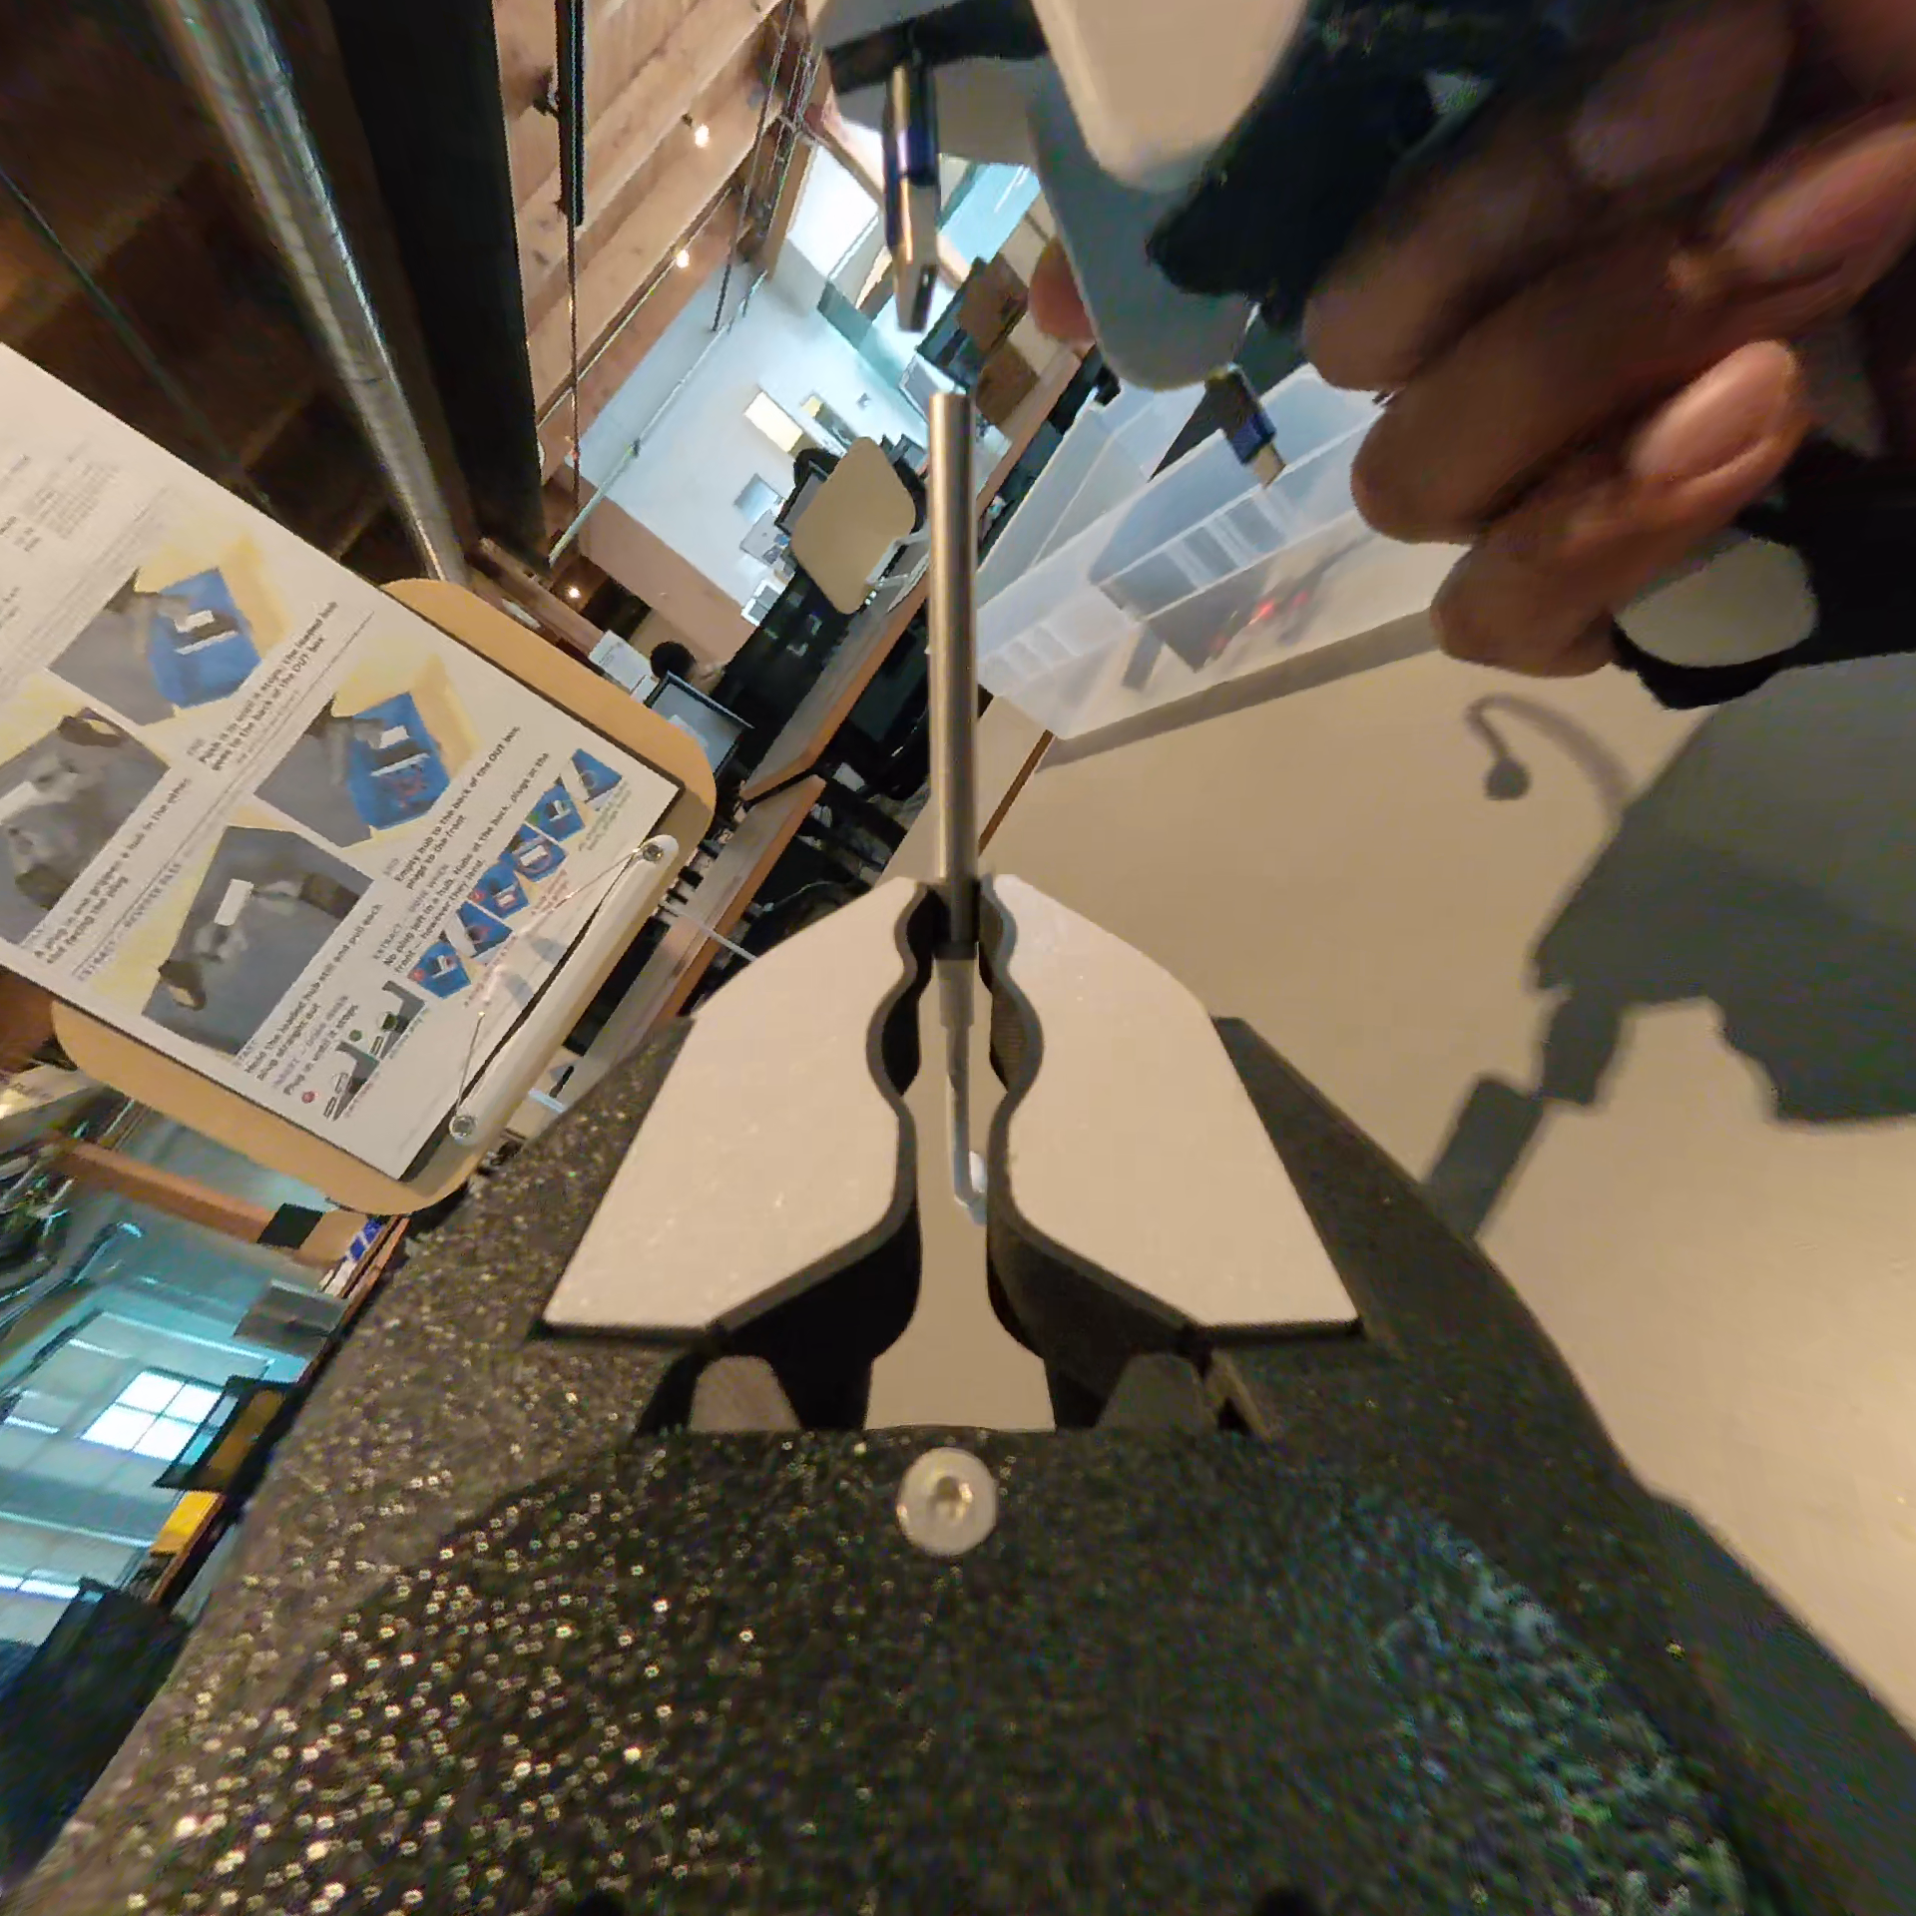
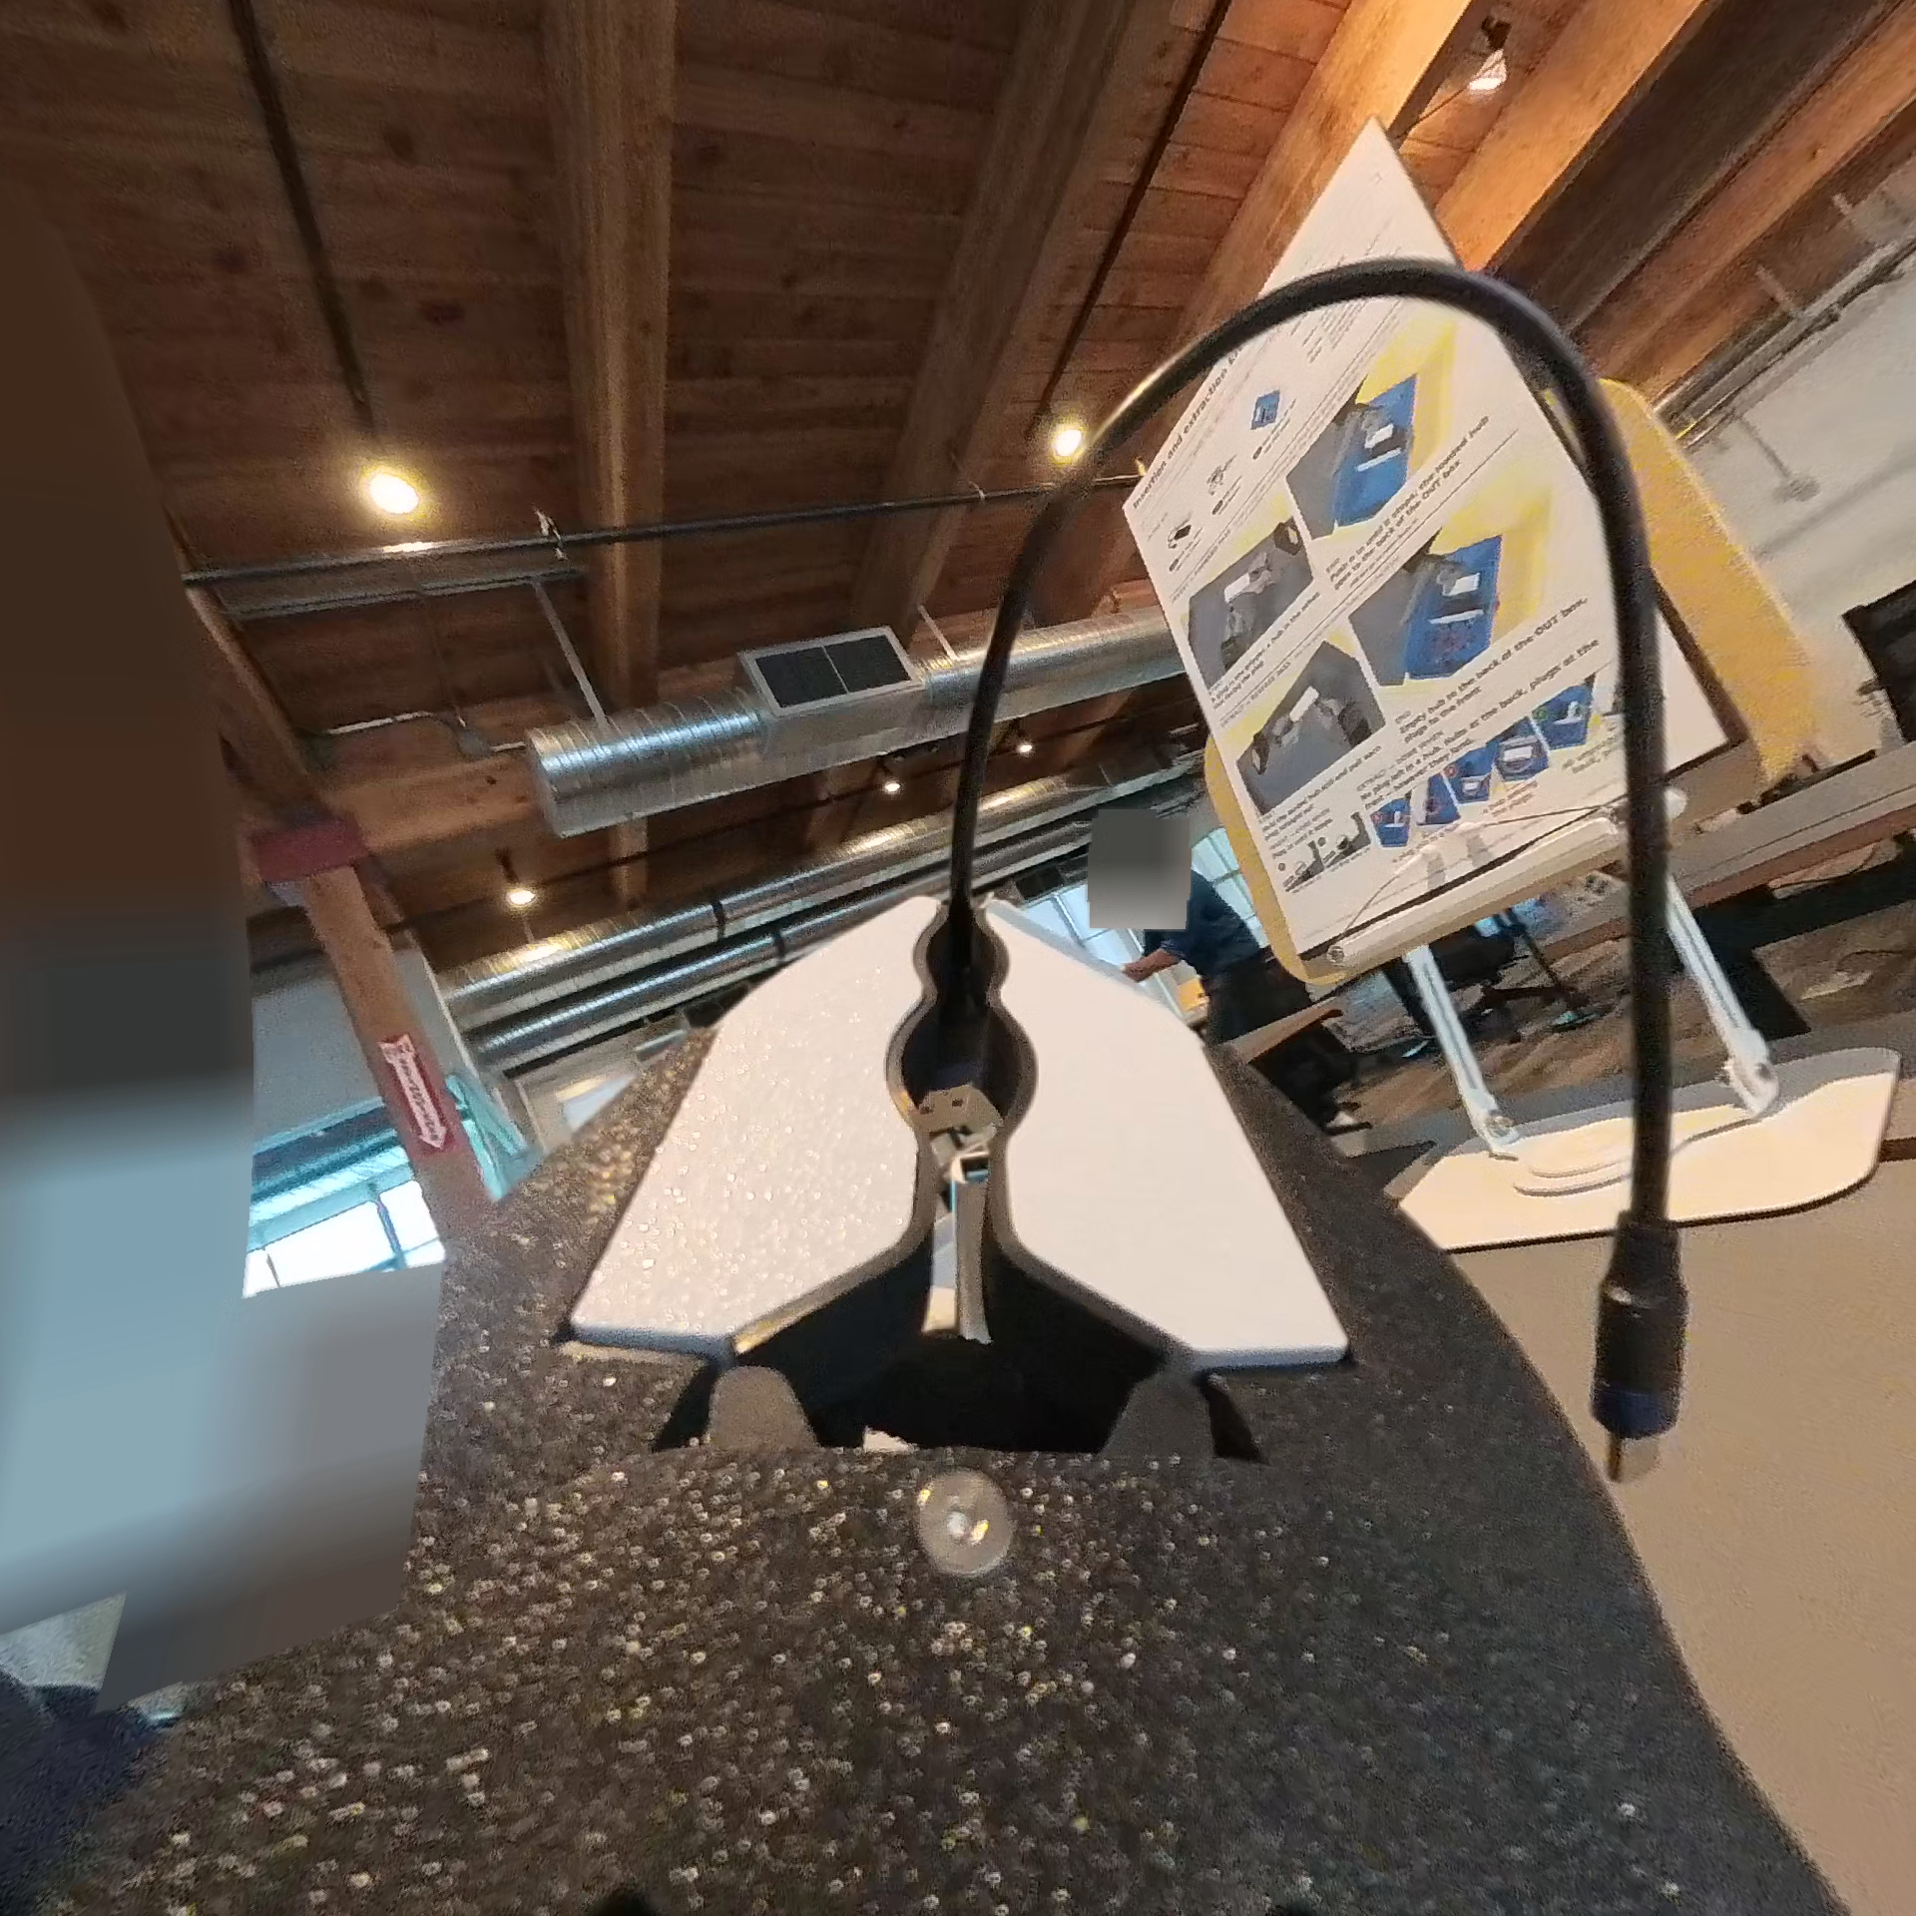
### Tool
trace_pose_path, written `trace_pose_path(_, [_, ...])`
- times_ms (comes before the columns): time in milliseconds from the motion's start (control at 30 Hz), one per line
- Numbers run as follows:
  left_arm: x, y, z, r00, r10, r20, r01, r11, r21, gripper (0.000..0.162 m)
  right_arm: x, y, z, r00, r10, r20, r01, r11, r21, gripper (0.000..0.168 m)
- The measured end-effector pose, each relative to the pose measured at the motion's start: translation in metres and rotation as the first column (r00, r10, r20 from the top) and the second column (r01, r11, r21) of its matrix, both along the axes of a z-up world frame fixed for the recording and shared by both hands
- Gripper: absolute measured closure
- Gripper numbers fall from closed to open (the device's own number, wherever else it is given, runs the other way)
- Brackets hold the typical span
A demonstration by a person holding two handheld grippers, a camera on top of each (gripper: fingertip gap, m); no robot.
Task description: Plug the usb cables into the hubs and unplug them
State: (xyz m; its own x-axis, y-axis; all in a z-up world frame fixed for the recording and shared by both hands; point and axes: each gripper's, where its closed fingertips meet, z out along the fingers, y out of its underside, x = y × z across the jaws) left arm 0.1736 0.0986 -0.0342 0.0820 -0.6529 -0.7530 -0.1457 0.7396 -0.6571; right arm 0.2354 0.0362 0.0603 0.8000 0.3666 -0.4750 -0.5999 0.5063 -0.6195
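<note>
The slim grey hub (image 1: pixel 952 643) stands edge-on in the left gripper (image 1: pixel 952 933), jaws clamped on its lower end, its short pale lead (image 1: pixel 966 1151) curling down between the finger pads, the whole thing held up in the air above the pale table (image 1: pixel 1348 933). Over on the other side, the black usb cable (image 2: pixel 1037 581) arches up out of the right gripper (image 2: pixel 964 933), whose fingers are pinched together on one plug; the metal end sits inside the jaws, while the free plug (image 2: pixel 1633 1348) dangles to the side, touching nothing. From the left wrist view that right tool is close above the hub, a hand (image 1: pixel 1617 415) wrapped around it, and a blue-tipped plug (image 1: pixel 1249 430) hangs just beside the hub's top. Nothing is mated yet, by my read. To do this well, the hub wants holding dead still, the plug wants squaring to whichever port is meant, which I cannot make out from here, and the push should run straight along the port, no twisting, or the thin body may pivot in the clamp. Behind them stand the clear bin (image 1: pixel 1161 581) and the instruction board (image 2: pixel 1452 622).
</note>
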Motion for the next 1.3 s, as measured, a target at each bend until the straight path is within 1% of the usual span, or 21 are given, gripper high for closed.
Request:
trace_pose_path(267, [-0.001,-0.002,0.002,1.000,0.004,0.009,-0.004,1.000,0.022,0.155,-0.003,0.006,-0.007,0.992,-0.093,0.080,0.099,0.992,-0.075,0.166])
trace_pose_path(467, [-0.001,0.001,0.003,1.000,0.028,0.004,-0.028,0.999,0.027,0.155,-0.004,0.008,-0.009,0.987,-0.119,0.106,0.129,0.987,-0.092,0.166])
trace_pose_path(700, [0.000,-0.001,0.000,1.000,0.029,-0.006,-0.029,0.998,0.063,0.155,0.000,0.009,-0.012,0.991,-0.117,0.060,0.122,0.988,-0.096,0.166])
trace_pose_path(800, [0.001,-0.003,-0.001,1.000,0.017,-0.011,-0.017,0.999,0.045,0.155,0.001,0.009,-0.014,0.992,-0.118,0.049,0.122,0.988,-0.098,0.166])
trace_pose_path(933, [0.001,-0.002,-0.003,1.000,0.008,-0.021,-0.008,1.000,0.001,0.155,-0.002,0.009,-0.013,0.988,-0.132,0.078,0.139,0.985,-0.103,0.166])
trace_pose_path(1033, [0.001,-0.002,-0.004,1.000,0.015,-0.024,-0.015,1.000,-0.006,0.155,-0.004,0.010,-0.014,0.986,-0.141,0.090,0.151,0.982,-0.110,0.166])
trace_pose_path(1200, [0.001,0.000,-0.008,0.999,0.000,-0.035,-0.003,0.996,-0.086,0.155,-0.005,0.012,-0.018,0.979,-0.172,0.114,0.186,0.973,-0.133,0.166])
trace_pose_path(1300, [0.001,-0.001,-0.009,0.999,-0.018,-0.036,0.015,0.996,-0.088,0.155,-0.004,0.013,-0.019,0.979,-0.171,0.115,0.187,0.971,-0.150,0.166])
